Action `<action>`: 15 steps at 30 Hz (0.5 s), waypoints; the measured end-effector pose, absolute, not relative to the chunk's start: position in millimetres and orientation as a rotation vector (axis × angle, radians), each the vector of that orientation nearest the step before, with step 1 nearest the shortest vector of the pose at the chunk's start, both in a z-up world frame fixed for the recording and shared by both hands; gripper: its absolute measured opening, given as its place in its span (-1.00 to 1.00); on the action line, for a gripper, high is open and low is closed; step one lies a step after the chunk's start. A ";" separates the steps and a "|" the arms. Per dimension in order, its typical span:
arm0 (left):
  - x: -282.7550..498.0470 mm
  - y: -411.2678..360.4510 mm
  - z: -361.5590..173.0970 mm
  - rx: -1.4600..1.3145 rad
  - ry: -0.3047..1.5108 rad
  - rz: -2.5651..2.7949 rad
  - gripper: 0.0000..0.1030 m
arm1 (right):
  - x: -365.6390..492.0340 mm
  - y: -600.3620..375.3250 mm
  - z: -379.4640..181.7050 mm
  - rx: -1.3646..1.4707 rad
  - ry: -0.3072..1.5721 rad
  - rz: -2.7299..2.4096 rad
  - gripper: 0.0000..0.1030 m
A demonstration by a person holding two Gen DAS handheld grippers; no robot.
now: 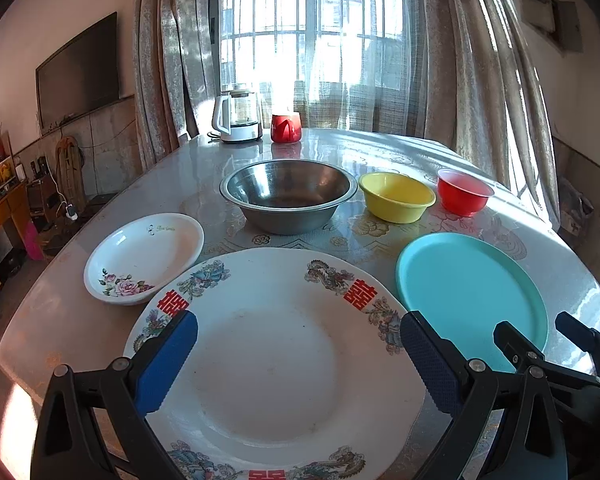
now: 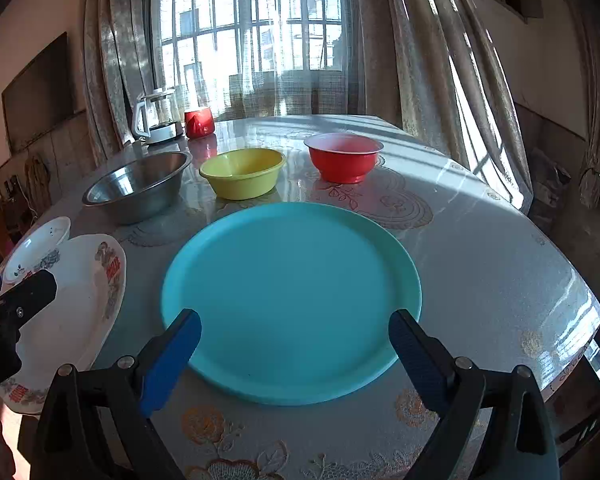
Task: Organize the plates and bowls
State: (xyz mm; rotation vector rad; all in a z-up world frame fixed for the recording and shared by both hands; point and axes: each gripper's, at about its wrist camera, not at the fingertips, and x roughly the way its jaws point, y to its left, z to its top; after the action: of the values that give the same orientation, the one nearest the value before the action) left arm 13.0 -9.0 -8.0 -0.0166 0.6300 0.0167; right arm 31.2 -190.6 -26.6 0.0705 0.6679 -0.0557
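A large white plate with red characters [image 1: 276,360] lies at the table's near edge, below my open, empty left gripper [image 1: 298,332]. A small white floral dish [image 1: 144,258] sits left of it. A turquoise plate [image 2: 292,300] lies to the right, below my open, empty right gripper [image 2: 294,334]. Behind stand a steel bowl [image 1: 288,196], a yellow bowl [image 1: 396,196] and a red bowl [image 1: 464,192]. The right gripper also shows in the left wrist view [image 1: 540,328]. The white plate [image 2: 80,300] and the left gripper's fingers [image 2: 24,296] show at the left of the right wrist view.
A glass kettle [image 1: 238,118] and a red cup [image 1: 286,127] stand at the table's far edge by the curtained window. The round table [image 2: 480,260] has a glossy floral cover. A TV and shelves are on the left wall.
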 end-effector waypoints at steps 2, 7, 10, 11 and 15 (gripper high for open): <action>12.8 -10.7 -8.8 -0.011 0.630 0.013 0.98 | 29.3 -192.7 -26.7 0.077 0.662 -0.064 0.87; 10.6 -13.0 -9.9 -0.008 0.633 0.009 0.98 | 25.8 -196.4 -25.0 0.089 0.649 -0.068 0.87; 9.2 -12.8 -8.8 -0.006 0.629 0.009 0.98 | 26.4 -195.4 -25.7 0.088 0.656 -0.063 0.87; 8.4 -13.0 -8.3 -0.004 0.626 0.009 0.98 | 25.8 -195.0 -25.3 0.086 0.654 -0.063 0.87; 6.0 -13.2 -4.9 0.003 0.615 0.004 0.98 | 23.9 -194.7 -22.7 0.084 0.643 -0.063 0.87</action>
State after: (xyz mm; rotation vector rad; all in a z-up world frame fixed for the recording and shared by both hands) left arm 6.0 -13.2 -4.9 0.0027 0.6152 0.0042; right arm 23.9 -194.7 -22.7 0.0842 0.6430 -0.0630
